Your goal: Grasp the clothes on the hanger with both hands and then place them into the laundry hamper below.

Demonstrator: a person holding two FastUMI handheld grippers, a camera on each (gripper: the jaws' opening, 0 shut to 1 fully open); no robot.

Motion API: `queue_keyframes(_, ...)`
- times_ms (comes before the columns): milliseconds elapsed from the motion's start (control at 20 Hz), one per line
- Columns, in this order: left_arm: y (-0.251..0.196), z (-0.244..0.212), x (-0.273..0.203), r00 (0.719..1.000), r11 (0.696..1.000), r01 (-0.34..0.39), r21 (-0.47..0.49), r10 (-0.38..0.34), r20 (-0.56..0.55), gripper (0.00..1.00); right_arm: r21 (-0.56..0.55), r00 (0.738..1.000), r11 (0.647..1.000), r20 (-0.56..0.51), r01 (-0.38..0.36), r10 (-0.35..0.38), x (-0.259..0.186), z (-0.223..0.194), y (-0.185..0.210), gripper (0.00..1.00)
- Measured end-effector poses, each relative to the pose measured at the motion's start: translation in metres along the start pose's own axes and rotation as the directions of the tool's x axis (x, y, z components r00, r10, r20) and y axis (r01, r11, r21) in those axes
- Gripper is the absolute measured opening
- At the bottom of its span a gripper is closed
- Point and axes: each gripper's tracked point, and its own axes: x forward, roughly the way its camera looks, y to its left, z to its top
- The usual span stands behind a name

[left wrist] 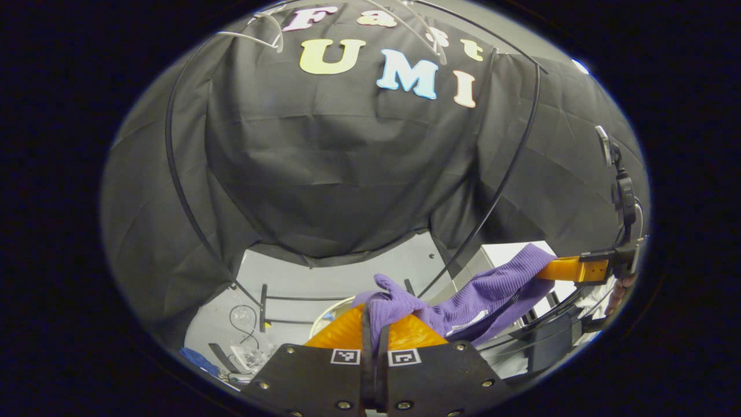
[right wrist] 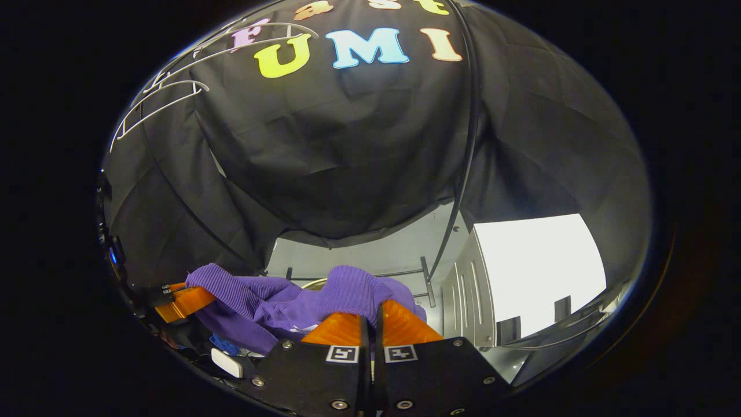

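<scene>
A: What is the left gripper (left wrist: 375,324) doing?

B: In the left gripper view it sits at six o'clock, its two fingers pressed together on a bunched fold of the purple garment (left wrist: 463,301). The cloth bulges up above the fingertips and stretches away toward three o'clock.

A: And at the far end of that stretch?

B: The right gripper (left wrist: 570,269) shows there, at about three o'clock, pinching the other end of the garment. Part of a hand (left wrist: 618,292) is visible just behind it at the edge.

A: Does the right gripper view agree?

B: Yes. The right gripper (right wrist: 373,315) is at six o'clock, fingers closed tight on a ribbed hump of the purple garment (right wrist: 278,301). The fabric sags between the two tools and runs to nine o'clock, where the left gripper (right wrist: 185,301) clamps it.

A: So the garment hangs between them, off the hanger?

B: It is held in the air by both. White wire hangers (right wrist: 162,98) appear at ten o'clock, well above the cloth. A pale round rim (left wrist: 330,315), just beyond the left fingers, may be the hamper; I cannot tell for sure.
</scene>
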Motion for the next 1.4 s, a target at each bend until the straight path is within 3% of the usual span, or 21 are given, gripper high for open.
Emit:
queue_keyframes(200, 0.014, -0.002, -0.004, 0.999, 0.999, -0.050, 0.002, 0.050, -0.002, 0.10, 0.015, 0.998, 0.999, -0.029, -0.046, 0.047, -0.005, -0.010, 0.009, 0.10)
queue_keyframes(250, 0.013, -0.003, -0.007, 0.999, 0.999, -0.053, 0.001, 0.053, -0.003, 0.22, 0.021, 0.998, 0.998, -0.033, -0.058, 0.059, -0.005, -0.013, 0.012, 0.20)
queue_keyframes(400, 0.011, 0.005, -0.021, 0.999, 0.999, -0.039, 0.010, 0.039, 0.027, 0.66, 0.033, 0.996, 0.996, -0.025, -0.079, 0.080, -0.013, -0.013, 0.021, 0.87)
queue_keyframes(450, 0.014, 0.008, -0.028, 0.998, 0.998, -0.054, 0.022, 0.053, 0.043, 0.80, 0.029, 0.997, 0.996, -0.022, -0.079, 0.080, -0.016, -0.013, 0.022, 0.96)
queue_keyframes(500, 0.016, 0.013, -0.032, 0.996, 0.997, -0.066, 0.036, 0.064, 0.057, 0.95, 0.020, 0.997, 0.997, -0.008, -0.081, 0.081, -0.019, -0.011, 0.022, 0.96)
queue_keyframes(600, 0.016, 0.020, -0.039, 0.994, 0.995, -0.076, 0.063, 0.070, 0.083, 0.99, -0.004, 0.997, 0.998, 0.037, -0.069, 0.069, -0.028, 0.003, 0.019, 0.95)
queue_keyframes(800, 0.003, 0.046, -0.057, 0.988, 0.993, -0.069, 0.094, 0.055, 0.141, 0.95, -0.031, 0.985, 0.999, 0.165, -0.035, 0.040, -0.054, 0.039, 0.008, 0.95)
queue_keyframes(950, -0.011, 0.076, -0.079, 0.977, 0.994, -0.052, 0.097, 0.031, 0.209, 0.94, -0.038, 0.961, 0.999, 0.278, 0.001, 0.009, -0.077, 0.071, 0.001, 0.95)
queue_keyframes(1200, -0.019, 0.147, -0.122, 0.931, 0.989, -0.059, 0.133, 0.006, 0.366, 0.99, -0.043, 0.877, 0.997, 0.479, 0.059, -0.031, -0.132, 0.134, -0.005, 0.96)
queue_keyframes(1350, -0.021, 0.192, -0.151, 0.888, 0.987, -0.076, 0.144, 0.001, 0.459, 0.98, -0.035, 0.806, 0.996, 0.591, 0.085, -0.048, -0.166, 0.171, -0.007, 0.96)
queue_keyframes(1400, -0.020, 0.205, -0.160, 0.874, 0.985, -0.091, 0.147, 0.008, 0.487, 0.98, -0.030, 0.782, 0.995, 0.620, 0.095, -0.056, -0.176, 0.181, -0.008, 0.91)
